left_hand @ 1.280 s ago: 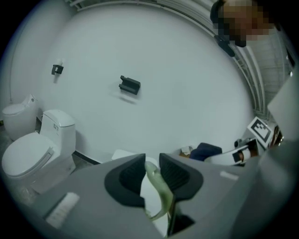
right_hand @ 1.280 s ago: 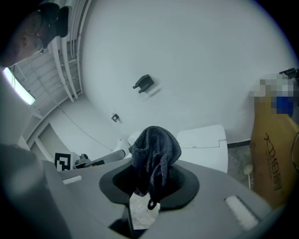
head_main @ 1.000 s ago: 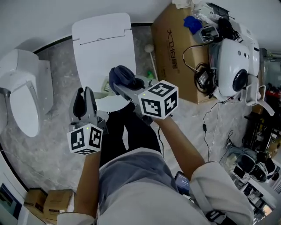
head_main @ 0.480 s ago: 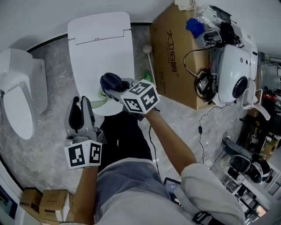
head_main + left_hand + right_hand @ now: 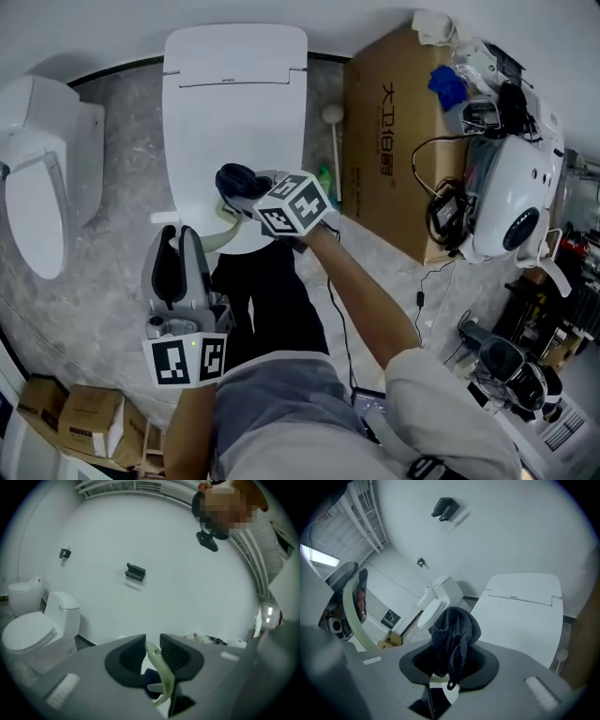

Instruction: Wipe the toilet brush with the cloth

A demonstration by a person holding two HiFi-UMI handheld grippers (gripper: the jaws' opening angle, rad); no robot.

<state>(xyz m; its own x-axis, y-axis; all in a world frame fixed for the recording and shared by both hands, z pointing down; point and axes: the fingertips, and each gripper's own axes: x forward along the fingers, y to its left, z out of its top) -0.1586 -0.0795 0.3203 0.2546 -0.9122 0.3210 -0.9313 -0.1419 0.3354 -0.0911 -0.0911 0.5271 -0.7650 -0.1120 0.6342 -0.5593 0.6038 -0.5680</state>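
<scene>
My left gripper (image 5: 174,246) is shut on the thin pale green handle of the toilet brush (image 5: 158,667), which stands up between its jaws. In the right gripper view that handle (image 5: 348,612) curves along the left side. My right gripper (image 5: 246,192) is shut on a bunched dark blue cloth (image 5: 454,631). In the head view the cloth (image 5: 236,176) is over the front of the closed white toilet (image 5: 234,94), right by the green handle (image 5: 221,225). The left gripper view shows the cloth (image 5: 151,678) just behind the handle. The brush's head is hidden.
A second white toilet (image 5: 42,187) stands at the left. A large cardboard box (image 5: 394,131) stands right of the toilet, with a white round-headed brush (image 5: 333,131) leaning beside it. Cables and white equipment (image 5: 511,206) fill the right side. Small cartons (image 5: 84,422) lie at bottom left.
My right gripper has carried the cloth to the left, up to the green handle over the toilet's front. The left gripper has sunk lower in the head view, still shut.
</scene>
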